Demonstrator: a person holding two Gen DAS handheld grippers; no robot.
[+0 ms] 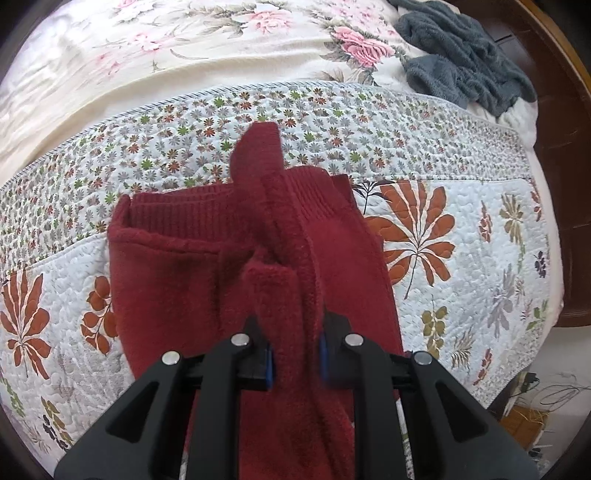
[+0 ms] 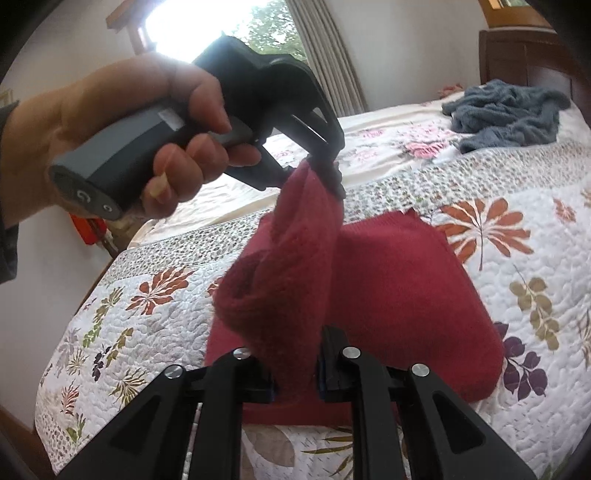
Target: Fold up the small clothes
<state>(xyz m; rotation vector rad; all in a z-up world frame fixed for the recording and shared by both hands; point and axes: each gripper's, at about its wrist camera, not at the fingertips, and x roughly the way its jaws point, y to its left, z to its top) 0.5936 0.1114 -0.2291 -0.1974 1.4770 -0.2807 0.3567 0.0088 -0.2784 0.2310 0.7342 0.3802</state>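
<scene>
— Quilted bedspread (image 2: 517,295) carries the red fleece garment (image 2: 406,295); left gripper (image 2: 327,177) and right gripper (image 2: 295,373) each pinch its lifted edge.

— Uneven lowering might skew the fold.

A quilt (image 1: 443,236) patterned with rust-coloured leaves covers the near part of the bed. Just beyond the quilt lies a cream sheet (image 1: 147,74) printed with pink roses. Past the quilt's far right corner, a rumpled grey-blue towel (image 1: 465,59) sits on that sheet. Behind the quilt, a bright window (image 2: 221,26) with a pleated curtain (image 2: 332,55) beside it.
</scene>
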